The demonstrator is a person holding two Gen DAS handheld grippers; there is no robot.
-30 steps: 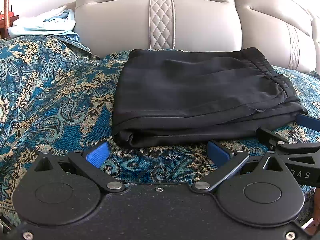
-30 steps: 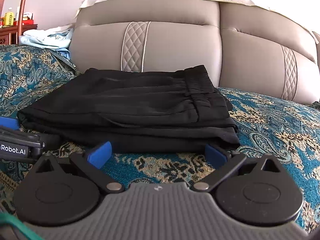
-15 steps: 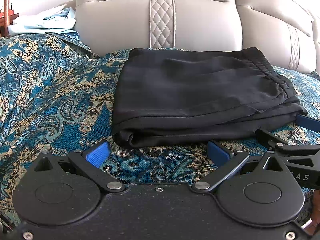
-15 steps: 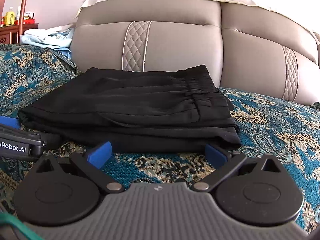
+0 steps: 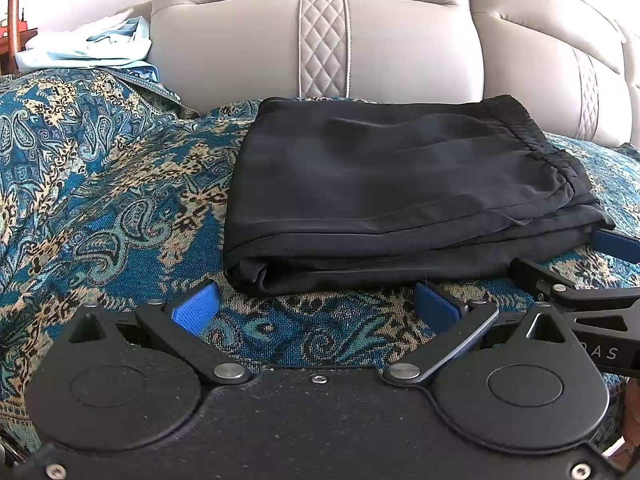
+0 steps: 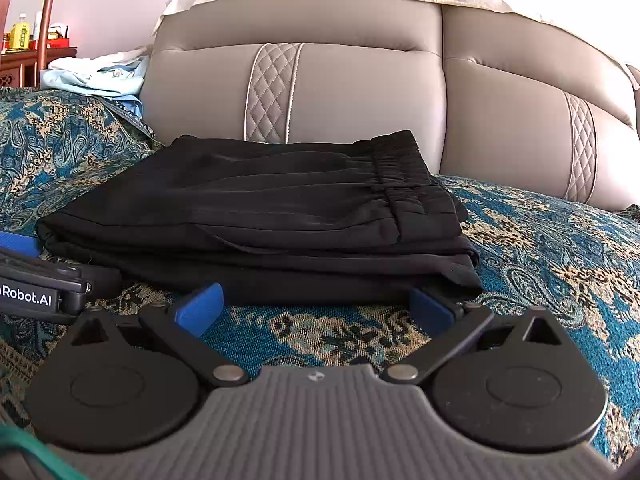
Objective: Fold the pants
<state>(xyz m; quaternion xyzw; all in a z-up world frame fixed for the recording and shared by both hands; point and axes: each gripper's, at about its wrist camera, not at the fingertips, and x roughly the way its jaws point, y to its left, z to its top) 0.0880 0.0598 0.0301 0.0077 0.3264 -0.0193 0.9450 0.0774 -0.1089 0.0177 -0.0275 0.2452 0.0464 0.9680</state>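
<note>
Black pants [image 5: 392, 196] lie folded in a flat stack on the patterned bedspread, elastic waistband to the right; they also show in the right wrist view [image 6: 264, 216]. My left gripper [image 5: 316, 306] is open and empty, just in front of the stack's near left edge. My right gripper [image 6: 316, 308] is open and empty, just in front of the near right edge. The right gripper shows at the right edge of the left wrist view [image 5: 592, 280]. The left gripper shows at the left edge of the right wrist view [image 6: 36, 280].
A teal and gold paisley bedspread [image 5: 100, 200] covers the bed. A grey padded headboard [image 6: 340, 92] stands behind the pants. A light blue garment [image 5: 88, 48] lies at the far left by the headboard. A wooden side table [image 6: 28, 56] with bottles stands far left.
Both grippers have barely moved and stay open. The pants lie as before.
</note>
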